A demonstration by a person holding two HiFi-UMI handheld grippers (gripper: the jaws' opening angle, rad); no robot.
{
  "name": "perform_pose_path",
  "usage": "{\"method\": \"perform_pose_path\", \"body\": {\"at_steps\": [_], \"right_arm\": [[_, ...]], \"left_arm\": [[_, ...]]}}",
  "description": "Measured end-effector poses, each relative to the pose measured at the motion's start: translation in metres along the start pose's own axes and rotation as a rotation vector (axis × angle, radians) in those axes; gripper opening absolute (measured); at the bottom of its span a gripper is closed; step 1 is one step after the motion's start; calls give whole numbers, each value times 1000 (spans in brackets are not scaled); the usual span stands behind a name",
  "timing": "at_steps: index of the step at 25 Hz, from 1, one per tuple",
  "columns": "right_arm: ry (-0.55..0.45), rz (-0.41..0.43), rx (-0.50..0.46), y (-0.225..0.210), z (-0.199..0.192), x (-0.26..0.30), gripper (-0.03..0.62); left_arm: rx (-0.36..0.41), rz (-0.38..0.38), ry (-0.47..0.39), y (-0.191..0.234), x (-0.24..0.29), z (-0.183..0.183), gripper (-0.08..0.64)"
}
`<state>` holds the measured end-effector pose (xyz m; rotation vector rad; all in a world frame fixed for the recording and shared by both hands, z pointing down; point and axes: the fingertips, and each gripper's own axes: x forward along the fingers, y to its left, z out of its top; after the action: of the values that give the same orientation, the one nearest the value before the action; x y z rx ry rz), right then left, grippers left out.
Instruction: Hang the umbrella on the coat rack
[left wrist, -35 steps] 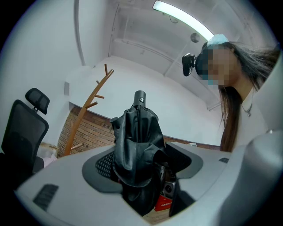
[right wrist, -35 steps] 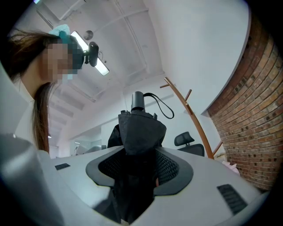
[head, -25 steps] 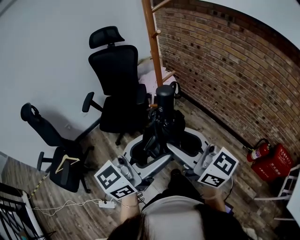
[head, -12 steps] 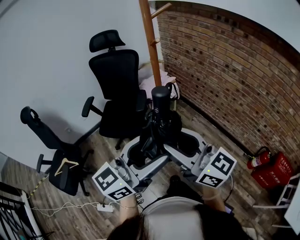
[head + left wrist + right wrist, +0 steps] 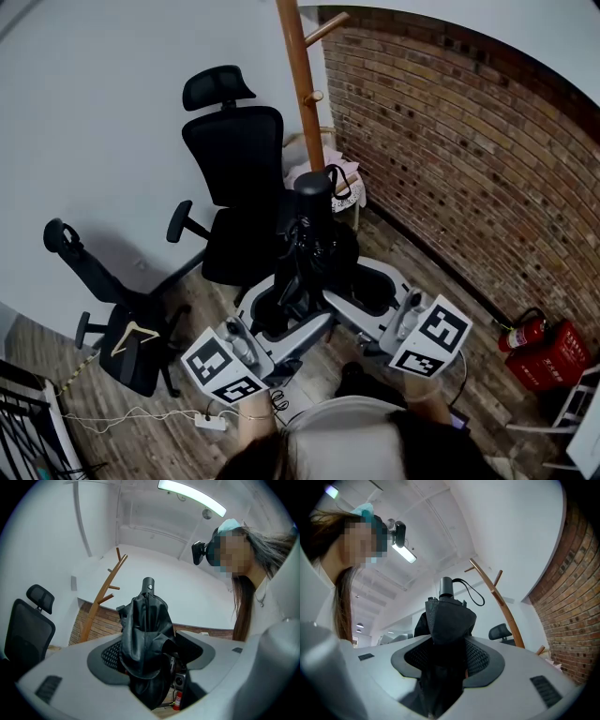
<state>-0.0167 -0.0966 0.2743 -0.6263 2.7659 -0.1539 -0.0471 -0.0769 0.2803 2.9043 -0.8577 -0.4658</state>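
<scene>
The folded umbrella (image 5: 317,246) looks light, soft outside and stiff inside. The left gripper (image 5: 149,667) and right gripper (image 5: 440,667) both squeeze its middle. That keeps its cord loop (image 5: 472,591) free for the coat rack (image 5: 302,84).

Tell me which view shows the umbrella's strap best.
Right gripper view: the strap loops from the handle, clear against the white wall. Head view shows only a small dark loop; left gripper view shows none.

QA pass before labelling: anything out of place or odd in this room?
Minor only. A wooden hanger lies on the seat of the small chair at left, not on the coat rack. A power strip and its cord trail loose across the floor nearby. The umbrella looks baggy, its fabric loose.
</scene>
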Motion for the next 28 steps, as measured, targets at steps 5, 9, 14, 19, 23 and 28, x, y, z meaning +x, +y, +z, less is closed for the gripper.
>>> {"method": "perform_pose_path", "body": {"at_steps": [5, 9, 14, 19, 23, 28], "right_arm": [[-8, 13, -11, -7, -1, 6, 210], [-10, 18, -19, -16, 2, 13, 210], [-10, 23, -28, -32, 10, 24, 210], [-16, 39, -32, -47, 17, 30, 210], [-17, 57, -32, -59, 21, 33, 210], [-12, 91, -25, -73, 23, 40, 210]], "left_arm": [[20, 3, -12, 8, 2, 0, 318], [23, 5, -22, 18, 7, 3, 318], [26, 8, -31, 34, 20, 11, 318], [41, 19, -38, 45, 33, 15, 318], [50, 36, -45, 52, 42, 16, 318], [64, 67, -55, 64, 52, 17, 318]]}}
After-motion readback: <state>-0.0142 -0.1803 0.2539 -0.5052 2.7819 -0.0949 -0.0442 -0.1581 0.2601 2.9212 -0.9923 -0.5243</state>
